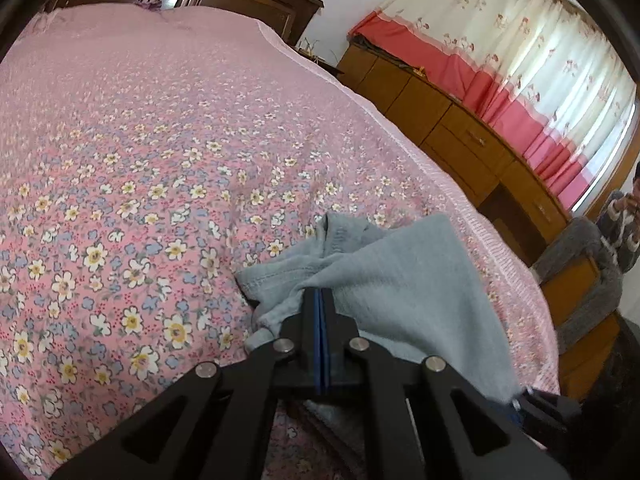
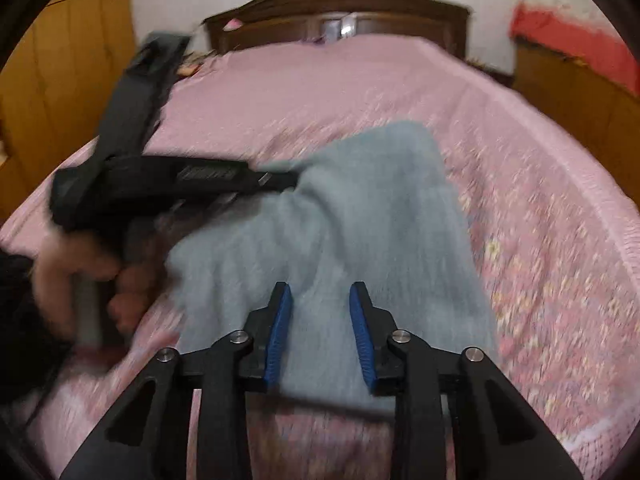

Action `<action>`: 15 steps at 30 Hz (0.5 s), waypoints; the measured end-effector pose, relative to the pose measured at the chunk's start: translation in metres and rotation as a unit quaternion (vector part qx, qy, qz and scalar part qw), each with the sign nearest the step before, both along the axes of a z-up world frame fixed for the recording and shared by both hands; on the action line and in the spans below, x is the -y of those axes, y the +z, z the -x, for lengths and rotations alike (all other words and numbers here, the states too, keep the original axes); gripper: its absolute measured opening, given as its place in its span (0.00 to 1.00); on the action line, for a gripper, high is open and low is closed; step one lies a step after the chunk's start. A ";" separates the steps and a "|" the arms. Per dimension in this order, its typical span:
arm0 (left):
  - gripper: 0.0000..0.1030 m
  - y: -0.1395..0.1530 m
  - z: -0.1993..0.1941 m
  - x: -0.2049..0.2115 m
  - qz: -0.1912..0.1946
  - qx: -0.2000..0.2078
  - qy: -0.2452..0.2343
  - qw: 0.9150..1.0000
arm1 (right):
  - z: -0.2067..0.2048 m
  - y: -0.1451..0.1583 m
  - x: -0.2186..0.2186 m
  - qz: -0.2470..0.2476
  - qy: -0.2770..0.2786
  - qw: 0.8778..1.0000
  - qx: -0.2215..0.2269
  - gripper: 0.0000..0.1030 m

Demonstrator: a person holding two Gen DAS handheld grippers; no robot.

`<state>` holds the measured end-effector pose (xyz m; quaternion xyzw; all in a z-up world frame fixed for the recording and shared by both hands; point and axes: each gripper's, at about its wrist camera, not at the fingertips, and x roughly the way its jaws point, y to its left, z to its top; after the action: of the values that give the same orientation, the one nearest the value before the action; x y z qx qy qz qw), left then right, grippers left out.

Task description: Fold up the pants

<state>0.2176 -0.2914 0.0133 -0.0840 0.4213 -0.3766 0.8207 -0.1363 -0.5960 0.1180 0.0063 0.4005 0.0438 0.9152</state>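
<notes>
Grey-blue pants (image 1: pixel 400 280) lie bunched near the right edge of the bed, and the blurred right wrist view shows the pants (image 2: pixel 360 220) too. My left gripper (image 1: pixel 322 294) is shut on a gathered fold of the cloth at its fingertips. In the right wrist view this left gripper (image 2: pixel 286 180) comes in from the left, held by a hand (image 2: pixel 80 272), its tip at the cloth's left edge. My right gripper (image 2: pixel 320 292) hovers over the near part of the pants. Its blue pads (image 2: pixel 278 332) stand apart with cloth showing between them, and they do not press on it.
The bed wears a pink flowered sheet (image 1: pixel 140 180) and has a dark wooden headboard (image 2: pixel 340 4) at the far end. Wooden cabinets (image 1: pixel 452 120) and a red-and-cream curtain (image 1: pixel 500 40) line the right side. A person (image 1: pixel 616 228) sits at far right.
</notes>
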 end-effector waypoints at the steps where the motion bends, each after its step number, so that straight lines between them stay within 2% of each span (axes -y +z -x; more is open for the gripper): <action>1: 0.04 -0.001 0.001 0.002 -0.003 0.003 -0.002 1.000 | 0.007 -0.001 -0.003 0.012 0.014 1.000 -0.007 0.30; 6: 0.04 -0.002 0.002 0.002 0.005 -0.001 -0.003 1.000 | 0.030 0.007 -0.011 0.034 0.025 0.999 -0.012 0.25; 9: 0.03 -0.003 0.000 -0.004 0.016 -0.004 0.003 1.000 | 0.027 0.028 -0.005 0.002 -0.012 0.999 0.036 0.25; 11: 0.03 -0.005 -0.002 -0.010 0.025 -0.010 0.002 1.000 | 0.008 0.028 -0.008 -0.019 -0.022 0.999 0.043 0.25; 15: 0.03 -0.012 -0.003 -0.019 0.028 -0.009 0.006 1.000 | -0.031 0.010 -0.017 -0.028 -0.030 0.999 0.018 0.25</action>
<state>0.2207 -0.2723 0.0014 -0.1129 0.4177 -0.3822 0.8165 -0.1052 -0.5791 0.1276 0.0429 0.3818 0.0280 0.9228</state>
